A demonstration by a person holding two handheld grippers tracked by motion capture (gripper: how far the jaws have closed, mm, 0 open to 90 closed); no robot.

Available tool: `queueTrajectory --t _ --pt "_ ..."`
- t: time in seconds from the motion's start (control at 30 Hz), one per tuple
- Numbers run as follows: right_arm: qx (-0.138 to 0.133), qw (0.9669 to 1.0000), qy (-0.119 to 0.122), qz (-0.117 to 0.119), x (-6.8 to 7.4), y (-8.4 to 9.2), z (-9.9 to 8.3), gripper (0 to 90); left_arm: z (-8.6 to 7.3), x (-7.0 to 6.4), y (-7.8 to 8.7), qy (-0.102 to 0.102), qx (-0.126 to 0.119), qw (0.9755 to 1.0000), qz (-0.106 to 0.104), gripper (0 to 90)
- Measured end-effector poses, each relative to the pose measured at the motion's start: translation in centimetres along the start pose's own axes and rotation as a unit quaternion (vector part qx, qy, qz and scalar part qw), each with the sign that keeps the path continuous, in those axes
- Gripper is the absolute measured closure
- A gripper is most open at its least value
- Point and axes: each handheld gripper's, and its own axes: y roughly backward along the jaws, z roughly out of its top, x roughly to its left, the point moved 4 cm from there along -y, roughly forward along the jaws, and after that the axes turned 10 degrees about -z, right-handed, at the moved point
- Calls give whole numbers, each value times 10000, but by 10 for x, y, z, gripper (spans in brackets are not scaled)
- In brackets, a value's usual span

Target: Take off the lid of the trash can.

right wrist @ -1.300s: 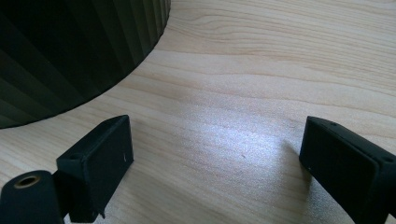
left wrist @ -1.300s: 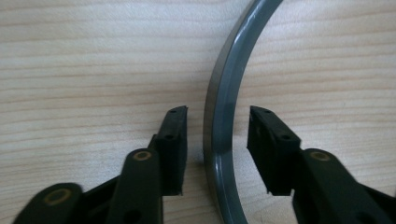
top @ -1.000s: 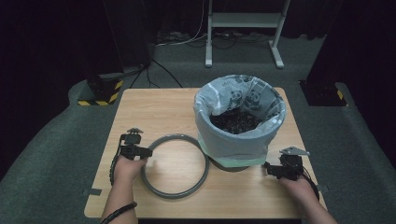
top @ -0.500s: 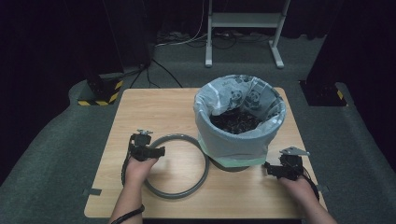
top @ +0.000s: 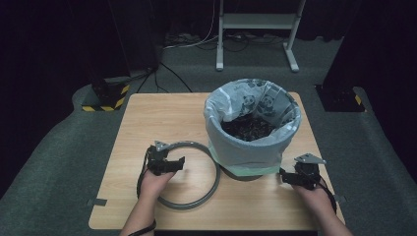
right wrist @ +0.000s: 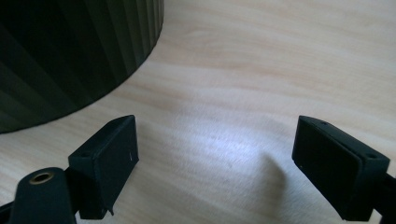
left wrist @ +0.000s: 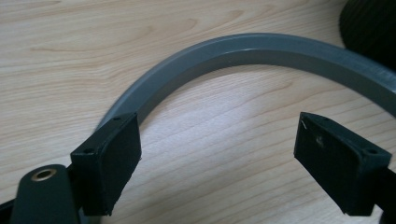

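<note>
The grey ring (top: 189, 175) lies flat on the wooden table (top: 162, 115), just left of the bin (top: 252, 129), and the left gripper (top: 173, 165) is over the ring's left arc, much nearer to it than the right gripper (top: 289, 178). In the left gripper view the ring (left wrist: 243, 51) curves from the left jaw upward and across to the right; its band passes just beside that left jaw, but nothing lies between the 2 jaws except bare wood. The left jaws have just been opening and now stand wide apart and hold nothing. I judge that a grasp here would need the jaws to straddle the band across its width, not along the curve. The right gripper (right wrist: 215, 163) rests low near the bin's dark ribbed base (right wrist: 70, 56), its jaws also wide apart and empty. The bin is lined with a pale bag printed with pandas (top: 268, 104) and holds dark loose material (top: 247, 129).
</note>
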Motion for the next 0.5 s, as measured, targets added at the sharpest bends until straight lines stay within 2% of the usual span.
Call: queueTrajectory --t 0.1,0.13,0.27,0.3,0.33,0.37,0.4,0.5 --pt "-154 9998 -111 -44 -1 1 2 143 -2 -3 -3 -27 59 9999 -89 149" --pt "-202 9997 -160 -55 -1 2 4 143 1 -7 -3 -136 -35 9998 -172 148" --pt "-403 9991 -124 -95 -1 8 8 143 5 -11 1 -263 -187 9992 -215 146" --pt "-452 9988 -162 -122 -1 10 10 141 7 -12 2 -283 -240 9990 -238 146" --pt "-568 9978 -328 -111 -2 14 14 136 9 -13 5 -288 -332 9986 -295 146" --pt "-568 9978 -328 -111 -2 14 14 136 9 -13 5 -288 -332 9986 -295 146" --pt "-726 9968 -322 -105 -2 19 18 137 11 -14 7 -286 -404 9982 -324 146" --pt "-881 9957 -246 -118 -1 27 21 137 12 -17 8 -355 -460 9976 -382 144"
